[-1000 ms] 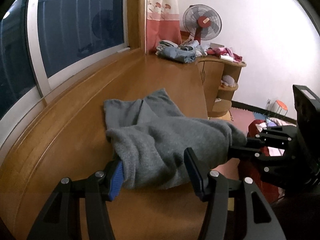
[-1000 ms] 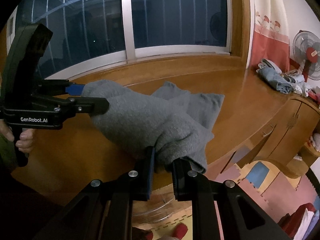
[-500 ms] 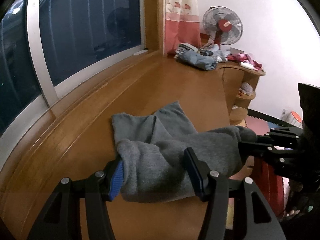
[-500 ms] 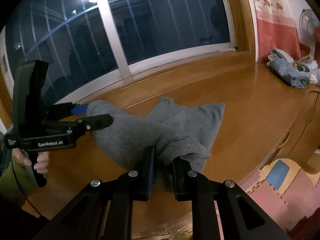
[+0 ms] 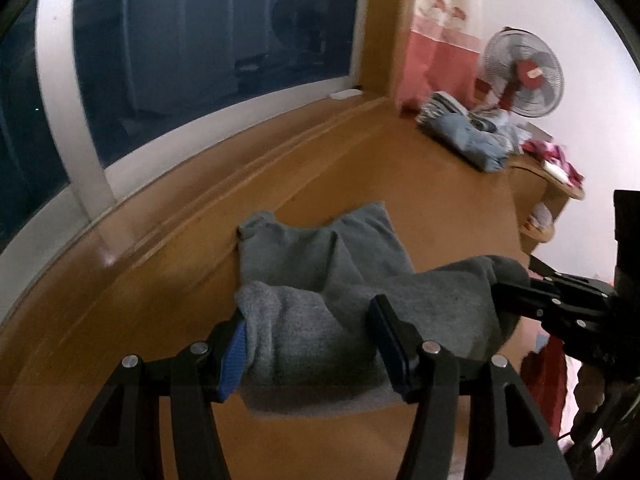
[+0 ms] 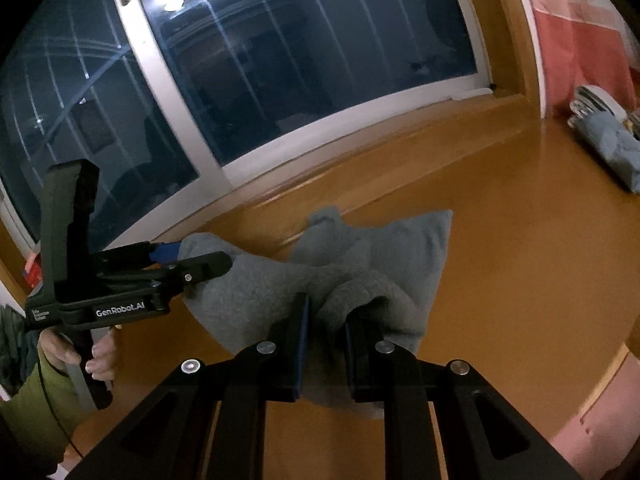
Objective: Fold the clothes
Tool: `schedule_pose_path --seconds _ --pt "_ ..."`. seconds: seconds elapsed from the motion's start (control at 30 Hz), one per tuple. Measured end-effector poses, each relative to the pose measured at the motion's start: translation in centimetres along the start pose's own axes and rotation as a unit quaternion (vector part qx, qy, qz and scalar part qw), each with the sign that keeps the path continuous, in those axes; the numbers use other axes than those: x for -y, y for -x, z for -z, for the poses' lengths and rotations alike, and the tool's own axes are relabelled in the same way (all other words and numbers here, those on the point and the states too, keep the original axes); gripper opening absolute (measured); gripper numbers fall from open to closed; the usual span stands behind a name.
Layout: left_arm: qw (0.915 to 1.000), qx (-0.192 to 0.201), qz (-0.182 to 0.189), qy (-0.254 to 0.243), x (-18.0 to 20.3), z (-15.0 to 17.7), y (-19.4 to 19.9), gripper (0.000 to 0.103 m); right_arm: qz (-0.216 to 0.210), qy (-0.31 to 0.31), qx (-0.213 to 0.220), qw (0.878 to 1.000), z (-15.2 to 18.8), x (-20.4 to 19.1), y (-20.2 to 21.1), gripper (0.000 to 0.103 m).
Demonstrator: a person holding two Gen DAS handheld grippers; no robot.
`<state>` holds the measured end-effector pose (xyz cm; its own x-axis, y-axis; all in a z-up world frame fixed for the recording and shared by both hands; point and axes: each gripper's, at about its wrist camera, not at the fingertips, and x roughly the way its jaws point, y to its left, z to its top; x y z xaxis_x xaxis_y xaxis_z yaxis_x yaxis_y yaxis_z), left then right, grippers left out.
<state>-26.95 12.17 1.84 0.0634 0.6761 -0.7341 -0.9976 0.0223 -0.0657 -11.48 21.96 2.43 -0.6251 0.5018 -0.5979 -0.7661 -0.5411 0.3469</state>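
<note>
A grey garment (image 5: 320, 256) lies on the wooden platform (image 5: 400, 168), its near edge lifted and doubled over the flat part. My left gripper (image 5: 308, 312) has a thick bunch of that edge between its pads; its jaws are opening slightly while the blue pad still presses the cloth. In the right wrist view the left gripper (image 6: 200, 258) bites the garment's (image 6: 400, 248) left corner. My right gripper (image 6: 328, 308) is shut on the other corner, with cloth humped over its fingers. It also shows at the right of the left wrist view as the right gripper (image 5: 500, 292).
A dark window (image 5: 200, 60) runs along the platform's far side. A pile of blue clothes (image 5: 464, 136) and a fan (image 5: 524, 76) sit at the far right end by a curtain (image 5: 444, 40). The platform's edge (image 6: 592, 384) drops to the floor at right. A hand (image 6: 96, 360) grips the left handle.
Both grippers have carried the lifted grey edge inward from the platform's edge, over the flat part and toward the window. Each keeps its hold on the cloth.
</note>
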Motion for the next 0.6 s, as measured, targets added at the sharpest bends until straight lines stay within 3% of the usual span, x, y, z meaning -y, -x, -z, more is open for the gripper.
schedule_pose_path --seconds 0.3,0.6 --pt "0.9984 -0.017 -0.04 0.037 -1.3 -6.5 -7.1 0.056 0.007 -0.02 -0.018 1.0 -5.2 5.2 -5.7 0.016" --pt "0.9928 -0.045 -0.111 0.008 -0.7 -5.5 -13.0 0.056 0.036 -0.018 -0.09 0.995 -3.5 7.7 -12.3 0.017"
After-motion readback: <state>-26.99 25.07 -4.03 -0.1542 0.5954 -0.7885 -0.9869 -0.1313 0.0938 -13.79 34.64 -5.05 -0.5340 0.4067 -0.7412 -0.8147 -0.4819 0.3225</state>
